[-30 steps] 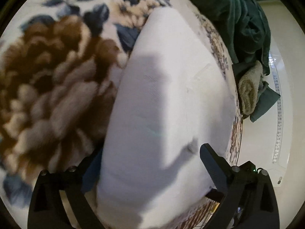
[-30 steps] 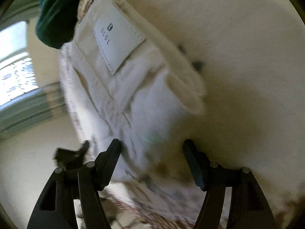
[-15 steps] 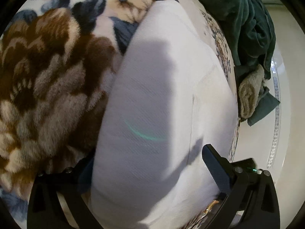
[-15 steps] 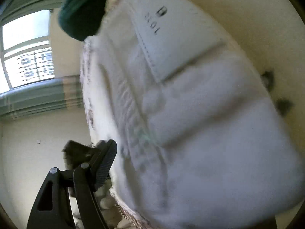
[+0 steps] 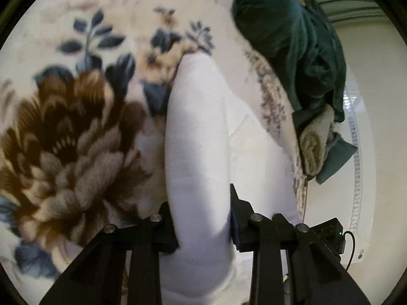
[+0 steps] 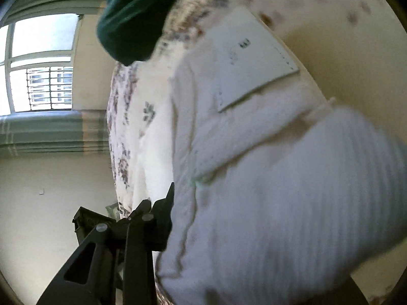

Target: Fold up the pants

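The white pants [image 5: 198, 137] lie folded on a floral blanket [image 5: 76, 132]. My left gripper [image 5: 203, 218] is shut on a thick fold of the pants, with one finger on each side of the cloth. In the right wrist view the pants [image 6: 267, 178] fill the frame, with the waistband label patch [image 6: 254, 68] showing. My right gripper [image 6: 229, 216] has the cloth bunched between its jaws. Only its left finger [image 6: 165, 211] shows. The right finger is hidden behind the cloth.
A dark green garment [image 5: 292, 45] and a rolled beige towel [image 5: 315, 139] sit at the blanket's right edge. The green garment [image 6: 132, 17] also hangs at the top of the right wrist view. A window [image 6: 38, 76] and a bare wall lie beyond the bed edge.
Both grippers have closed in on the white pants. The left jaws were wide open around the cloth and now pinch a fold. The right gripper has pushed deeper into the waistband end.
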`<state>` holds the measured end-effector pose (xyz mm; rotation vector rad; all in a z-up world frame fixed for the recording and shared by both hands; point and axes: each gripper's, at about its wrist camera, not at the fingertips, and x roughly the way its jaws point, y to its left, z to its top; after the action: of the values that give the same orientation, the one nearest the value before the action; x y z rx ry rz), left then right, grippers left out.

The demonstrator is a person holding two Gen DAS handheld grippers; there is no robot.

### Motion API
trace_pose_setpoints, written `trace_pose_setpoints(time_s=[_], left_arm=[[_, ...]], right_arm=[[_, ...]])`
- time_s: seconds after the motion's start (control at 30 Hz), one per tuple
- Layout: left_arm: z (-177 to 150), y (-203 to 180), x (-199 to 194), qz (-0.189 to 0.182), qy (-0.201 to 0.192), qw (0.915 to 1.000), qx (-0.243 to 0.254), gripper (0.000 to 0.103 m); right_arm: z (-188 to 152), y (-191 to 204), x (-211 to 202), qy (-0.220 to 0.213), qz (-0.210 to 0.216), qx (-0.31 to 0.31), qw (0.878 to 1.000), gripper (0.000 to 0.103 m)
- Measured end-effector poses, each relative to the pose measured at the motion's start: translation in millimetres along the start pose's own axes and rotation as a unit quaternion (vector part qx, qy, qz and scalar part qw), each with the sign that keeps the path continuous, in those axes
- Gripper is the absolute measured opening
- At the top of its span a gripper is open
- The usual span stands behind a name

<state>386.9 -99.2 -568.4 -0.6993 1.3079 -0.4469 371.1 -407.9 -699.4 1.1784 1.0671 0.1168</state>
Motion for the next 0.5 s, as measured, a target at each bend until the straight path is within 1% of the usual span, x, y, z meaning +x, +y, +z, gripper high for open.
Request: trace_pose_setpoints(time_s=[0.13, 0.17, 0.27, 0.3, 0.4, 0.5], left_arm=[[12.1, -13.0, -27.7, -0.005, -0.021, 0.9998, 0.004, 0.027], [16.6, -14.4, -35.9, -0.008, -0.025, 0.9996, 0.005, 0.027], [33.5, -14.7, -63.8, -0.014, -0.041, 0.9990, 0.011, 0.027], [40.3, -14.0, -72.9, -0.014, -0.049, 0.9986, 0.015, 0.027], [70.5, -2.3, -100.5, -0.018, -0.069, 0.9973, 0.018, 0.027], [114.1, 24.3, -130.7, -0.017, -0.084, 0.9961, 0.020, 0.027]], right_arm=[[4.0, 38.0, -9.4, -0.006, 0.010, -0.020, 1.000, 0.037], [0.1, 40.8, -13.4, -0.006, 0.013, -0.024, 1.000, 0.037], [2.5, 72.7, -5.2, -0.010, 0.024, -0.036, 0.999, 0.037], [-3.3, 77.6, -3.8, -0.008, 0.030, -0.041, 0.999, 0.037], [-4.5, 116.9, 25.2, -0.007, 0.041, -0.057, 0.998, 0.037], [-6.4, 158.5, 66.3, -0.007, 0.051, -0.068, 0.996, 0.037]])
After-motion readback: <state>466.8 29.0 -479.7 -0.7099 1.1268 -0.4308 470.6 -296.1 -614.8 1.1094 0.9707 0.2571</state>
